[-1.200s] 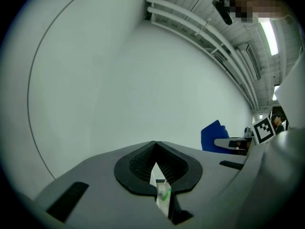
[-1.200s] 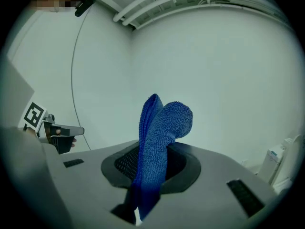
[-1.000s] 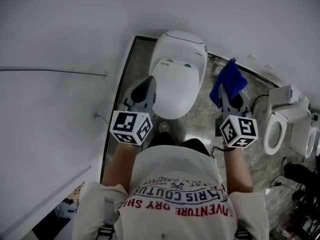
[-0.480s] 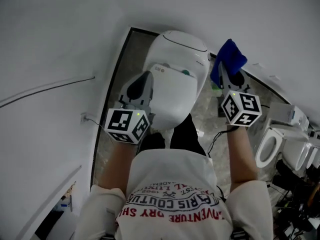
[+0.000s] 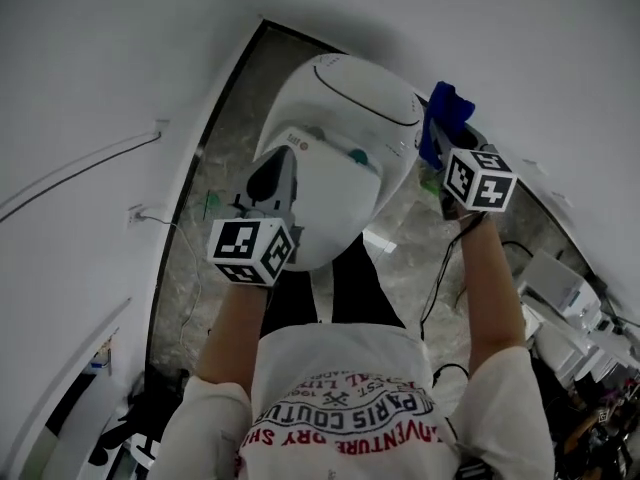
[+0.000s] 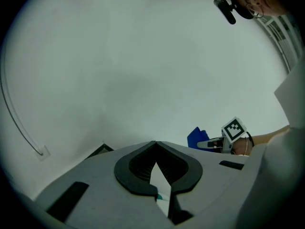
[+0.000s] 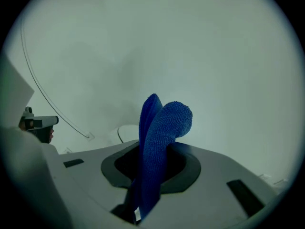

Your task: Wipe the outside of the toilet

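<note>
The white toilet (image 5: 345, 118) stands with its lid down against a pale wall. My right gripper (image 5: 442, 146) is shut on a blue cloth (image 5: 447, 110), which sits right beside the right side of the tank; contact cannot be seen. In the right gripper view the cloth (image 7: 159, 142) stands up out of the jaws, with a bit of the toilet (image 7: 125, 132) behind it. My left gripper (image 5: 282, 160) hovers over the lid's left edge. In its own view the left gripper (image 6: 155, 146) is shut and holds nothing. That view also shows the cloth (image 6: 197, 138).
A thin cable (image 5: 80, 173) runs along the wall on the left. Another cable (image 5: 440, 268) trails over the marble floor (image 5: 200, 238) to the toilet's right. More white toilets (image 5: 562, 290) stand at the far right. The person's legs are close to the bowl's front.
The right gripper has carried the blue cloth up from the toilet's right to beside the tank. The head has leaned in over the toilet. The left gripper stays by the lid.
</note>
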